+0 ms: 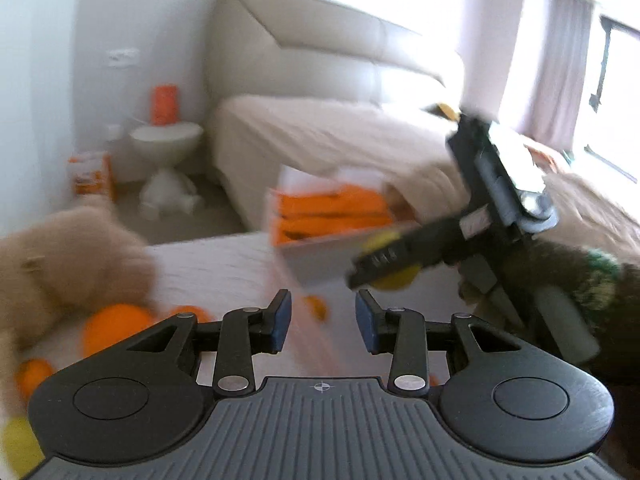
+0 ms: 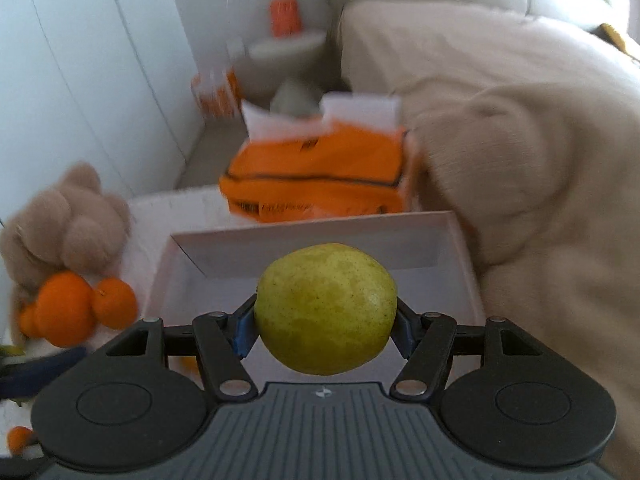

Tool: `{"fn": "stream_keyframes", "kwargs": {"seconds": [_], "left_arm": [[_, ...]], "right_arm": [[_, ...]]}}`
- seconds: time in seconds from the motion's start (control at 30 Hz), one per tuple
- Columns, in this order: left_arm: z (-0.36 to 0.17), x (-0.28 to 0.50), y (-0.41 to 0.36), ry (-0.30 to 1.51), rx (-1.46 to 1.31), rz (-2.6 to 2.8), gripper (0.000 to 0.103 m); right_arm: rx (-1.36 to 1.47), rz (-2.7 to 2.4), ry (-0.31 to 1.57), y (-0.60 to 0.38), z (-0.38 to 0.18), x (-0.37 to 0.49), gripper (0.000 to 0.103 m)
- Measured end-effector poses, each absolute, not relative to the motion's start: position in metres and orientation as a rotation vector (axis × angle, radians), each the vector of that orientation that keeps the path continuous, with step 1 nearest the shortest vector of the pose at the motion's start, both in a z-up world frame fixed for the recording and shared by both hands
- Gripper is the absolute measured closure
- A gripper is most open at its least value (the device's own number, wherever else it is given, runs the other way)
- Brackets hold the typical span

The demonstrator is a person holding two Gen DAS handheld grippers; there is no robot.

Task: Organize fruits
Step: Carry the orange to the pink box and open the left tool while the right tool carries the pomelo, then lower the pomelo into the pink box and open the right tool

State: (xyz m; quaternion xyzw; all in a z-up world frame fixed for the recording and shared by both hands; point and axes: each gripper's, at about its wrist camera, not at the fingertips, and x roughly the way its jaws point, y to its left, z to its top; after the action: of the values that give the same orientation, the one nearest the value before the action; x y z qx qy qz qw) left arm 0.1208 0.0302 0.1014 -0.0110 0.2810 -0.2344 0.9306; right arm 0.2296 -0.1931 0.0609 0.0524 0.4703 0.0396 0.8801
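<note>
A yellow-green pear (image 2: 326, 308) hangs over an open white box (image 2: 192, 276), and my right gripper (image 2: 325, 330) is shut on it from both sides. The left wrist view shows that gripper (image 1: 366, 270) at the right, with the pear (image 1: 396, 278) in its jaws. My left gripper (image 1: 323, 322) stands a little open, with nothing between its blue pads. Oranges (image 2: 64, 308) lie to the left of the box beside a beige teddy bear (image 2: 64, 220). In the left wrist view an orange (image 1: 112, 326) lies at the lower left, a small orange (image 1: 316, 306) lies ahead and a yellow fruit (image 1: 18, 446) sits at the bottom left corner.
An orange bag (image 2: 316, 176) lies behind the box. A bed with a beige cover (image 2: 520, 160) fills the right side. A round white side table (image 1: 166, 138) carrying an orange cylinder (image 1: 163, 105) stands by the wall, with an orange-and-white package (image 1: 92, 176) on the floor nearby.
</note>
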Motion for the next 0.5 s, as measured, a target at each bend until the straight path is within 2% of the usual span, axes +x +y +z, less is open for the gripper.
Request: {"fn": "stream_keyframes", "kwargs": {"seconds": [0.2, 0.4, 0.5], "left_arm": [[0.09, 0.094, 0.105, 0.526, -0.096, -0.258, 0.063], [0.062, 0.081, 0.169, 0.546, -0.264, -0.136, 0.063], [0.052, 0.07, 0.193, 0.558, -0.311, -0.078, 0.063]], "right_arm": [[0.07, 0.054, 1.125, -0.175, 0.035, 0.255, 0.036], [0.023, 0.038, 1.075, -0.162, 0.052, 0.244, 0.036], [-0.051, 0.014, 0.976, -0.152, 0.077, 0.223, 0.036]]}}
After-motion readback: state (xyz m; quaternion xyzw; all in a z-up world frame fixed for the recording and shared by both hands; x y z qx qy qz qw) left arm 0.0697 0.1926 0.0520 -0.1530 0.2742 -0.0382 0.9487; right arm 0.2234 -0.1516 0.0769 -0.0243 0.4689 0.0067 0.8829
